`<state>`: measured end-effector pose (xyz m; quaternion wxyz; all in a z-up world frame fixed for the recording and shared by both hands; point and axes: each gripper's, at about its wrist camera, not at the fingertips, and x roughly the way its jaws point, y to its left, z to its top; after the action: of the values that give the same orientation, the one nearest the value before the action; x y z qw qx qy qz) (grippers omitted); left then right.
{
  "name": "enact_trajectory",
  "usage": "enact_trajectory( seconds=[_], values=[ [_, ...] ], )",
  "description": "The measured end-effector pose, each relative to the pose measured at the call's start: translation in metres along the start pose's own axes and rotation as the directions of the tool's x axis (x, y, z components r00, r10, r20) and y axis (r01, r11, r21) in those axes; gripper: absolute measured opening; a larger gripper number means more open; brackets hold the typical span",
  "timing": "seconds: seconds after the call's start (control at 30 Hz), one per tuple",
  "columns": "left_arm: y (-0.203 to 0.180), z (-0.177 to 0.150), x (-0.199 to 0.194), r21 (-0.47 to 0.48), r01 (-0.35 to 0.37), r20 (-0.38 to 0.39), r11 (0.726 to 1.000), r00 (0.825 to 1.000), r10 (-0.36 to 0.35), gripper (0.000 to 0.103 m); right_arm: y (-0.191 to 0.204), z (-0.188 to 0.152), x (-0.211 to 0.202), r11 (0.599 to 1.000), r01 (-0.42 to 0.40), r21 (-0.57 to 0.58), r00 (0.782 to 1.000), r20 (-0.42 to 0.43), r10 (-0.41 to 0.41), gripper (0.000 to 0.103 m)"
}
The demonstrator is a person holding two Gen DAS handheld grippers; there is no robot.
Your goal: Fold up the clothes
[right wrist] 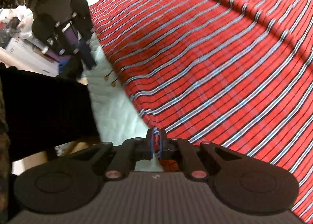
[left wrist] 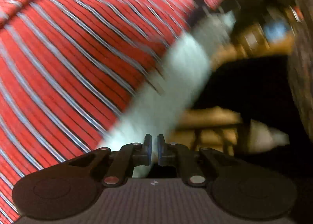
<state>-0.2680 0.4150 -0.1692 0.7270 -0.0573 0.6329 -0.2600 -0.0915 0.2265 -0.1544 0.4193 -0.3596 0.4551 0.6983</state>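
Striped cloth spread over white bedding, stripes running diagonally. Right gripper clamped on cloth's corner at near edge. Left gripper nearly closed, nothing visible between fingers; view blurred.

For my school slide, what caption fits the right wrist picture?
Right hand-held gripper pinches the corner of a red striped cloth over a white quilt.

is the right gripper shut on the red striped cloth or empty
Shut on it. In the right wrist view the right gripper pinches a corner of the red striped cloth between nearly closed fingers, and the cloth fans out from there.
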Motion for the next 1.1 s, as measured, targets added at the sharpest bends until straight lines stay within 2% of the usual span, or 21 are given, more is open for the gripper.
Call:
enact_trajectory(
  seconds=[0.07, 0.17, 0.23, 0.27, 0.3, 0.33, 0.37, 0.43, 0.5, 0.57, 0.6, 0.67, 0.77, 0.87, 0.9, 1.03, 1.07, 1.1],
  values=[
    [0.001, -0.003, 0.002, -0.012, -0.010, -0.017, 1.000, 1.000, 0.010, 0.005, -0.005, 0.000, 0.002, 0.998, -0.048, 0.050, 0.999, -0.019, 0.049, 0.007],
    [0.017, -0.002, -0.012, -0.168, -0.014, 0.059, 0.986, 0.998, 0.024, 0.005, -0.012, 0.000, 0.004, 0.985, -0.118, 0.125, 0.991, -0.043, 0.125, 0.007],
    [0.029, -0.003, -0.019, -0.296, 0.000, 0.116, 0.955, 0.993, 0.036, 0.016, -0.012, 0.000, 0.007, 0.984, -0.124, 0.126, 0.990, -0.048, 0.131, 0.006],
    [0.036, -0.006, -0.021, -0.378, 0.031, 0.146, 0.925, 0.989, 0.027, 0.025, -0.012, 0.001, 0.006, 0.984, -0.123, 0.131, 0.991, -0.045, 0.130, 0.007],
    [0.044, -0.009, -0.022, -0.456, 0.064, 0.175, 0.888, 0.984, 0.019, 0.028, -0.014, 0.001, 0.005, 0.980, -0.128, 0.153, 0.990, -0.035, 0.135, 0.010],
    [0.050, -0.016, -0.023, -0.539, 0.112, 0.216, 0.835, 0.976, 0.008, 0.032, -0.017, 0.002, 0.002, 0.974, -0.139, 0.179, 0.989, -0.026, 0.146, 0.012],
    [0.055, -0.027, -0.022, -0.627, 0.168, 0.264, 0.761, 0.965, 0.004, 0.033, -0.020, 0.003, 0.000, 0.964, -0.161, 0.211, 0.986, -0.016, 0.168, 0.014],
    [0.059, -0.048, -0.019, -0.750, 0.248, 0.334, 0.613, 0.942, 0.027, 0.033, -0.028, 0.002, -0.009, 0.939, -0.214, 0.268, 0.976, 0.010, 0.219, 0.029],
    [0.056, -0.063, -0.015, -0.820, 0.312, 0.394, 0.480, 0.916, 0.078, 0.033, -0.033, 0.004, -0.014, 0.913, -0.264, 0.311, 0.963, 0.037, 0.266, 0.032],
    [0.051, -0.073, -0.012, -0.856, 0.363, 0.435, 0.367, 0.890, 0.136, 0.034, -0.036, 0.009, -0.015, 0.901, -0.284, 0.327, 0.958, 0.056, 0.281, 0.032],
    [0.048, -0.075, -0.011, -0.865, 0.379, 0.447, 0.329, 0.879, 0.163, 0.034, -0.038, 0.013, -0.015, 0.899, -0.289, 0.329, 0.957, 0.068, 0.283, 0.032],
    [0.042, -0.078, -0.011, -0.878, 0.392, 0.454, 0.275, 0.865, 0.215, 0.034, -0.040, 0.021, -0.014, 0.894, -0.300, 0.333, 0.954, 0.090, 0.286, 0.032],
    [0.033, -0.080, -0.006, -0.886, 0.412, 0.461, 0.214, 0.839, 0.289, 0.034, -0.038, 0.033, -0.012, 0.907, -0.291, 0.303, 0.957, 0.104, 0.272, 0.032],
    [0.027, -0.086, 0.000, -0.876, 0.467, 0.478, 0.124, 0.804, 0.354, 0.033, -0.038, 0.042, -0.008, 0.915, -0.281, 0.290, 0.959, 0.119, 0.257, 0.032],
    [0.027, -0.088, 0.003, -0.866, 0.489, 0.490, 0.101, 0.791, 0.366, 0.033, -0.039, 0.044, -0.006, 0.913, -0.282, 0.296, 0.959, 0.128, 0.254, 0.033],
    [0.033, -0.093, 0.006, -0.818, 0.573, 0.539, 0.043, 0.738, 0.406, 0.033, -0.043, 0.055, 0.001, 0.908, -0.282, 0.309, 0.957, 0.163, 0.242, 0.033],
    [0.033, -0.093, 0.006, -0.809, 0.586, 0.546, 0.039, 0.727, 0.416, 0.031, -0.044, 0.057, 0.002, 0.907, -0.284, 0.312, 0.955, 0.171, 0.241, 0.033],
    [0.032, -0.090, 0.006, -0.812, 0.582, 0.543, 0.043, 0.726, 0.423, 0.030, -0.045, 0.060, 0.004, 0.904, -0.288, 0.314, 0.953, 0.180, 0.241, 0.034]
  ],
)
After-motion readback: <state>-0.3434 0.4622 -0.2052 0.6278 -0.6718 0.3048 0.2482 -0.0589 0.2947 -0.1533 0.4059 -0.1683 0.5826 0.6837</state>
